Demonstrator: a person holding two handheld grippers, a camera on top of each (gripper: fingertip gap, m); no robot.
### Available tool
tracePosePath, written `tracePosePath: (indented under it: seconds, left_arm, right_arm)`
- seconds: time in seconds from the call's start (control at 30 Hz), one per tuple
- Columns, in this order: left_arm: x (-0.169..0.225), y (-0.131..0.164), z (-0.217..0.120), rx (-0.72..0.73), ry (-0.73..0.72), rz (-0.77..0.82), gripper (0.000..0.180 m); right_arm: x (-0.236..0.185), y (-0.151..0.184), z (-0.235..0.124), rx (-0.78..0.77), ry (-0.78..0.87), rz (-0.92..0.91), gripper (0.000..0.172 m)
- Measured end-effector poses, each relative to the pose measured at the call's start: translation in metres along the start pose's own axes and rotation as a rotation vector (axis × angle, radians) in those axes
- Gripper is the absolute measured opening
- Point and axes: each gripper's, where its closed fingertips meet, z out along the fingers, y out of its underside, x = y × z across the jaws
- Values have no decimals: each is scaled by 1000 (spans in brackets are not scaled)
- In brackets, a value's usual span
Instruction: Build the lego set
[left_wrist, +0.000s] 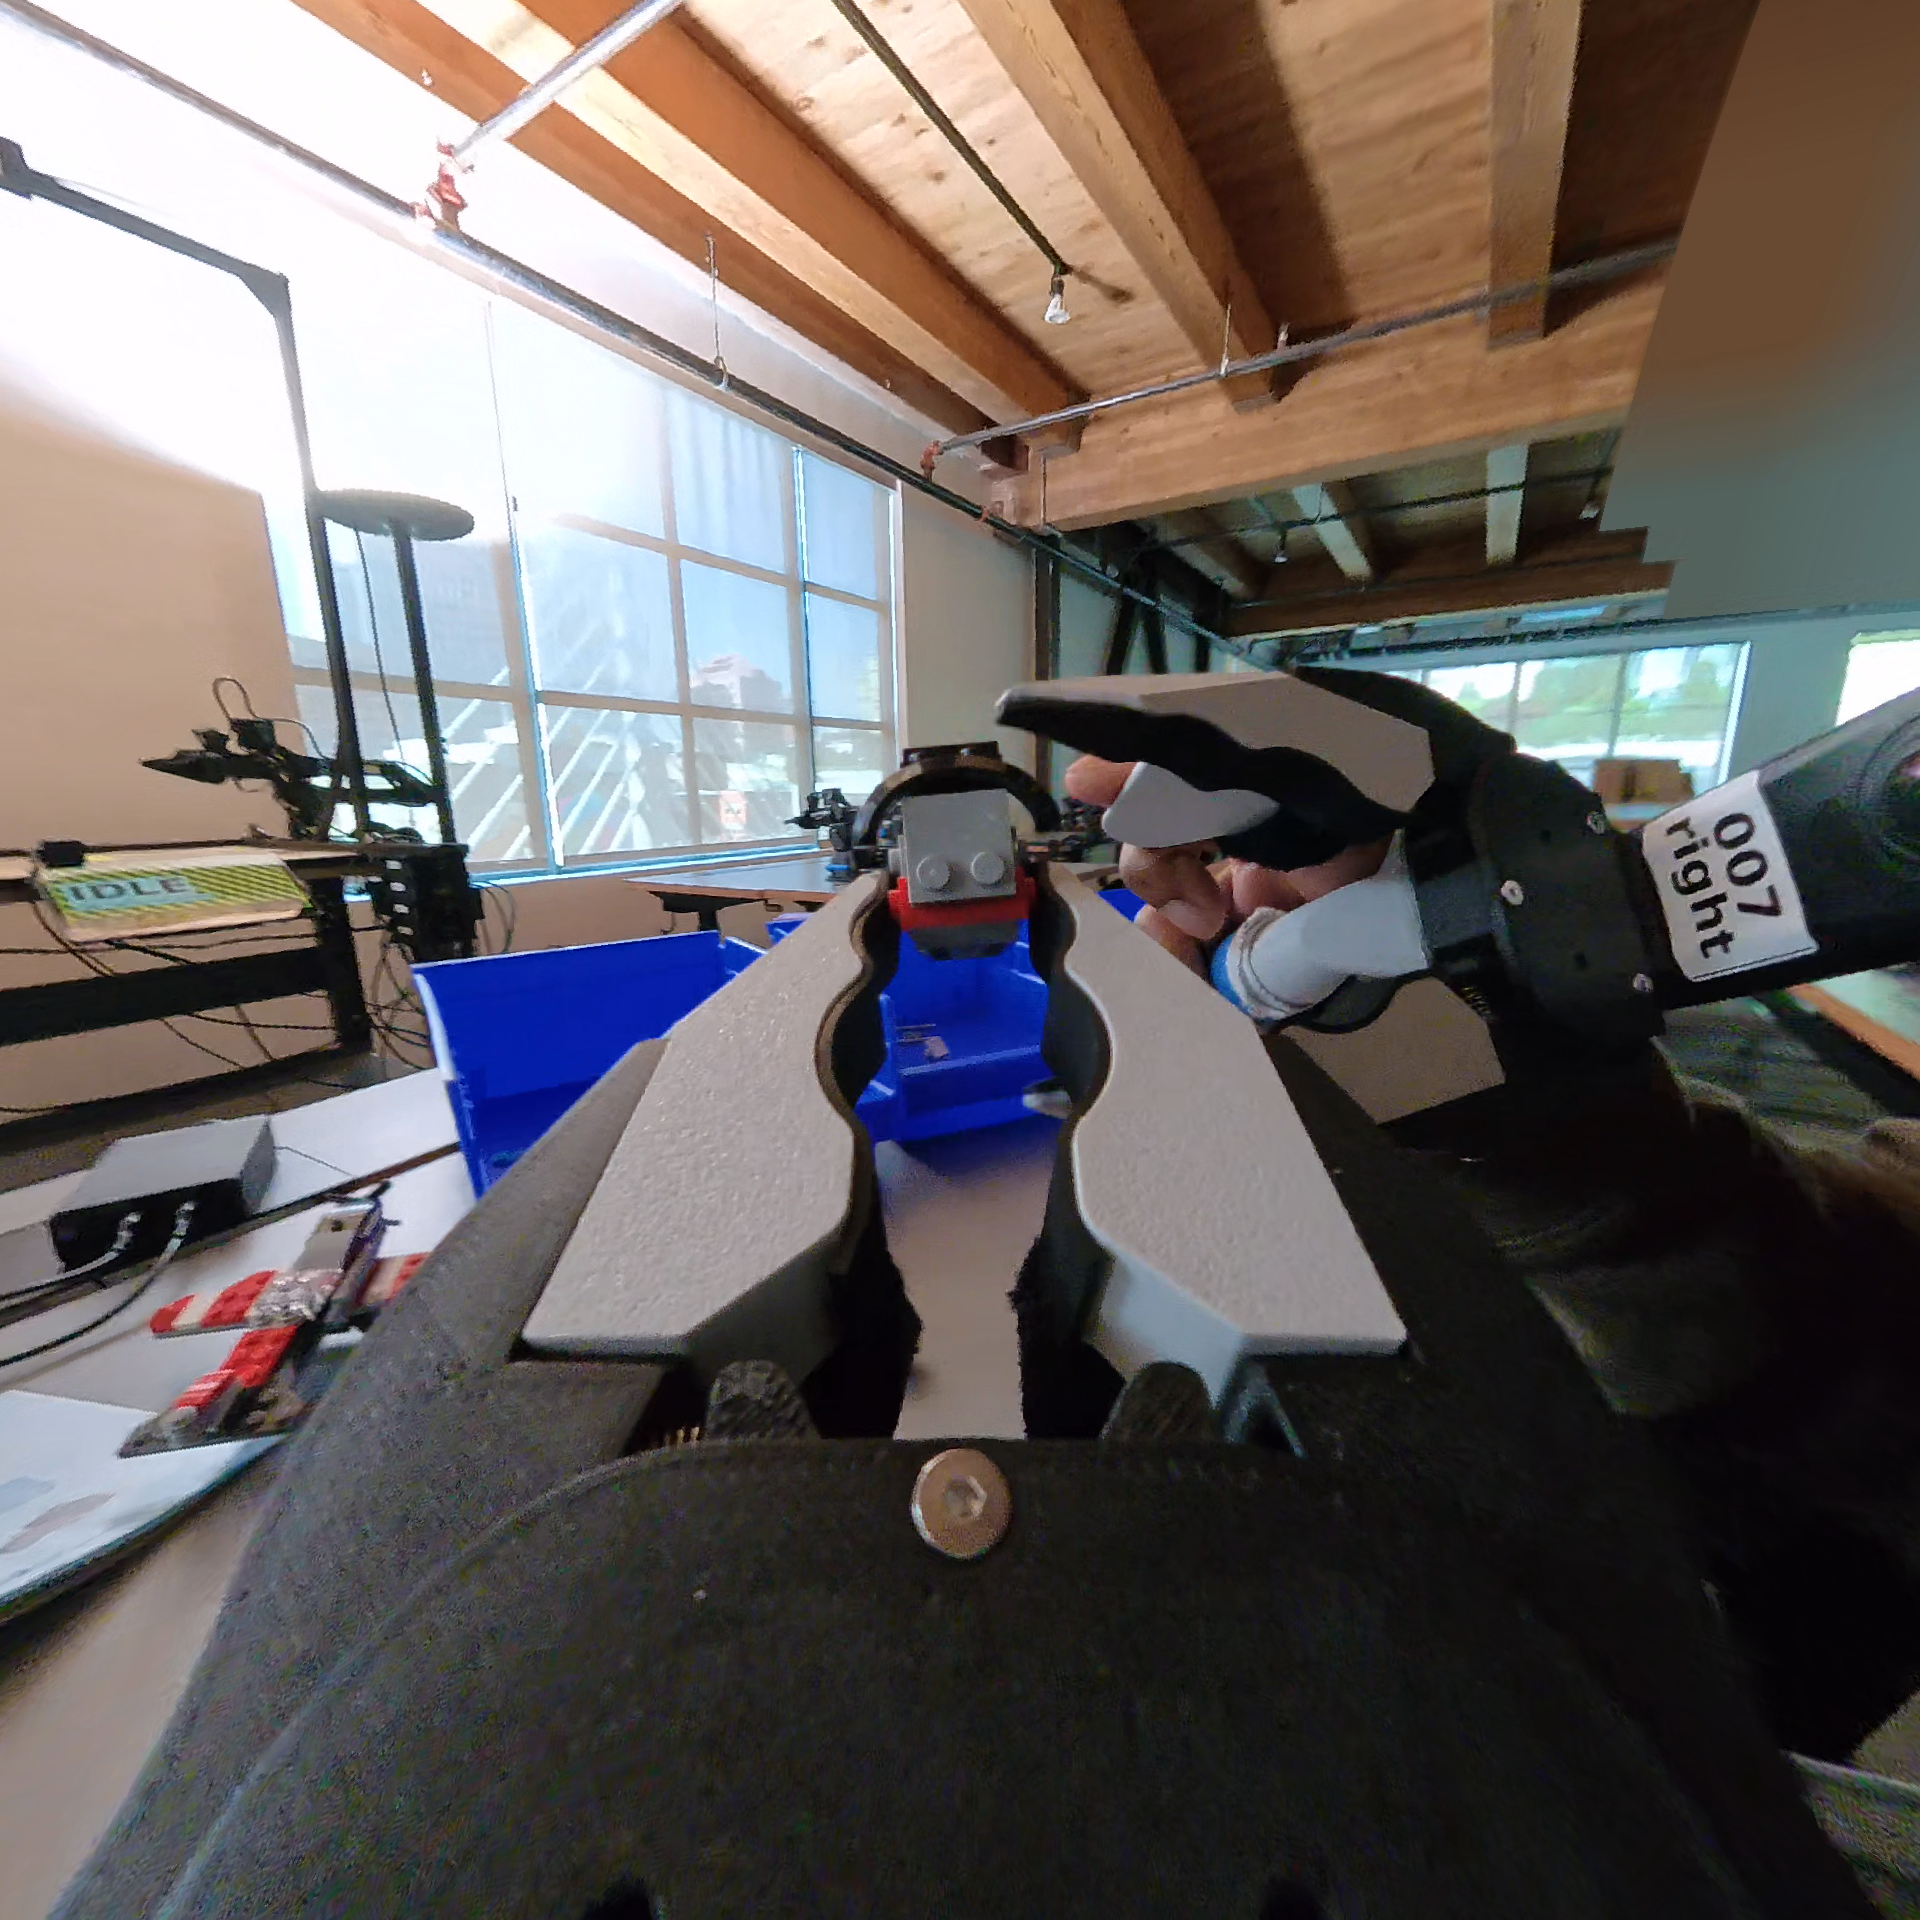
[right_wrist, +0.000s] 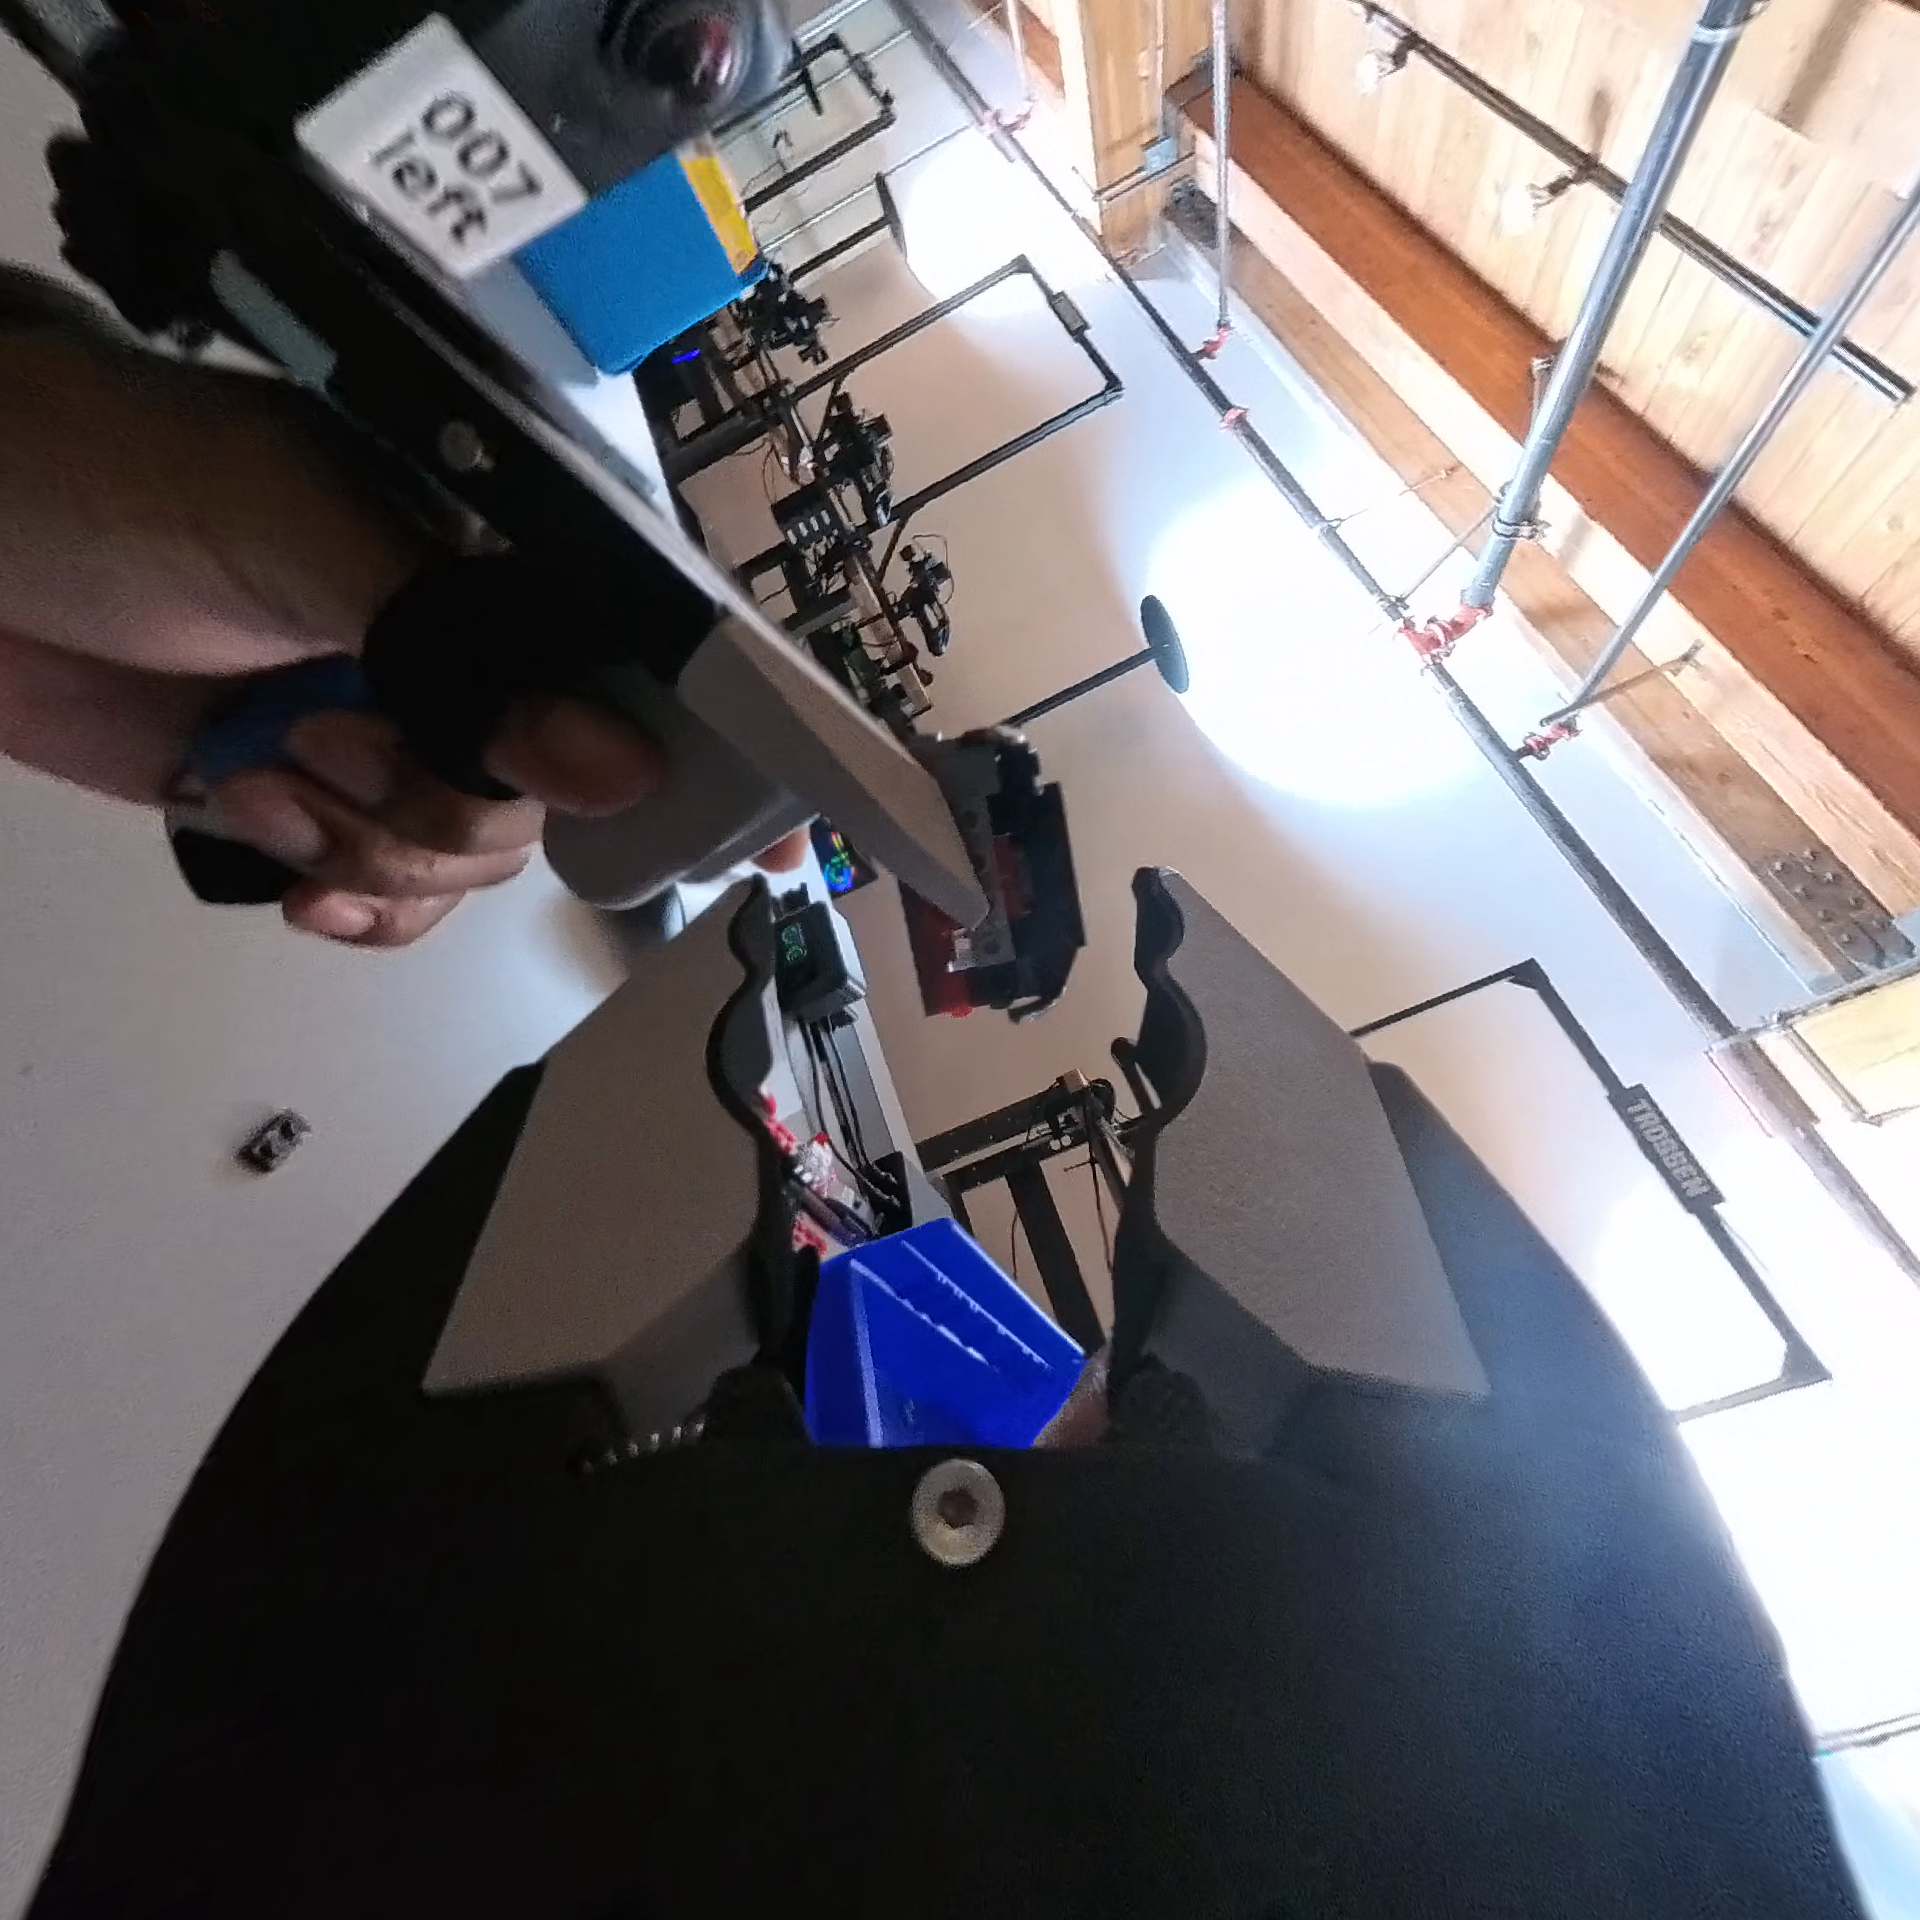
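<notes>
Aloft, left gripper (left_wrist: 961, 914) clamped on a grey, red and black brick model (left_wrist: 958, 871), above blue bins (left_wrist: 582, 1023), right gripper (right_wrist: 961, 914) spread wide with nothing between its fingers, just beside the model.

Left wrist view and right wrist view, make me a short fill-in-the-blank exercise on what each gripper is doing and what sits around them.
1. The left gripper is shut on a small ____ model of grey, red and black.
2. The right gripper holds nothing; its fingers stand ____.
3. Behind the left gripper's fingers sit storage bins coloured ____.

Missing words: brick; open; blue
</notes>
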Motion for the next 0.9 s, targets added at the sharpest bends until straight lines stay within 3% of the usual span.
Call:
tracePosePath:
  seconds: [0.1, 0.73, 0.9]
  left_arm:
    - [4, 0, 0, -12, -17, 56, 25]
    - [22, 3, 1, 12, 16, 26, 25]
    - [23, 5, 1, 3, 11, 38, 25]
  right_arm:
    - [0, 3, 1, -21, 8, -46, 73]
    - [1, -1, -5, 10, -18, -93, 40]
    - [-1, 0, -6, 12, -32, -107, 39]
